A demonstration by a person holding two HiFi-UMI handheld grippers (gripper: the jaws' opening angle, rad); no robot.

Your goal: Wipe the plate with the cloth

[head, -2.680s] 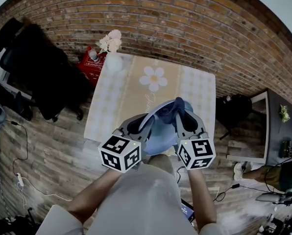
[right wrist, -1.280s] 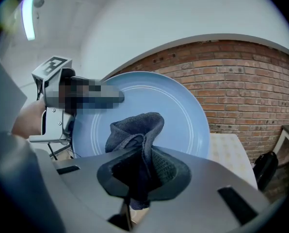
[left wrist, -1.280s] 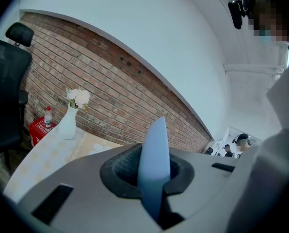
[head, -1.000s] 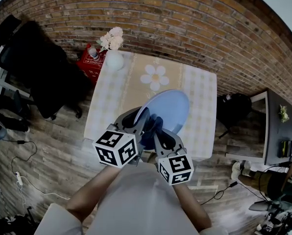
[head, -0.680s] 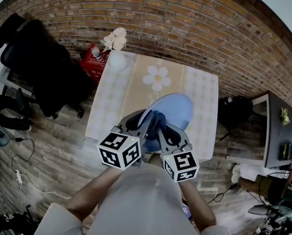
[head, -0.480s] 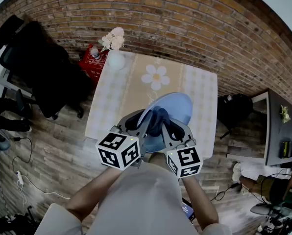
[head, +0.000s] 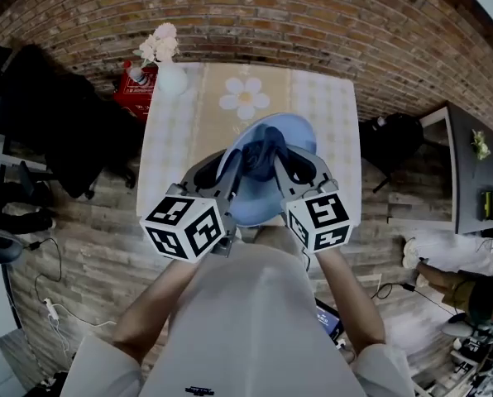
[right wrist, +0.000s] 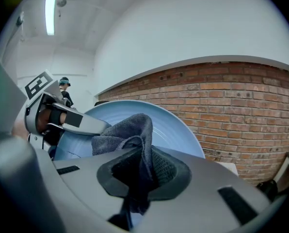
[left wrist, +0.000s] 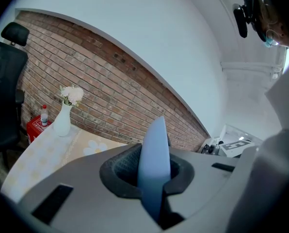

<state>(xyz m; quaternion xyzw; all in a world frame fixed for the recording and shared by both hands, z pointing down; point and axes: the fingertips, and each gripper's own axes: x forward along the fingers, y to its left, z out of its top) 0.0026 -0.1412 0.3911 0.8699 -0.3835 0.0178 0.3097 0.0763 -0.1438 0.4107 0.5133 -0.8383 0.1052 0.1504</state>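
Note:
A pale blue plate (head: 300, 136) is held up on edge above the table, gripped at its rim by my left gripper (head: 228, 165). In the left gripper view the plate (left wrist: 154, 164) stands edge-on between the shut jaws. My right gripper (head: 273, 160) is shut on a dark blue-grey cloth (head: 261, 149), which presses against the plate's face. The right gripper view shows the cloth (right wrist: 132, 142) bunched in the jaws, with the plate (right wrist: 176, 130) right behind it and the left gripper (right wrist: 62, 123) at the plate's left rim.
Below is a table with a checked cloth and flower print (head: 243, 98). A white vase of flowers (head: 169, 74) stands at its far left corner. A black office chair (head: 48, 131) is to the left, a brick wall (head: 255, 15) behind, and a desk (head: 476, 180) to the right.
The right gripper with the cloth has moved up across the plate's face, from its lower part towards the middle. The left gripper keeps its hold on the rim. My head view shifted.

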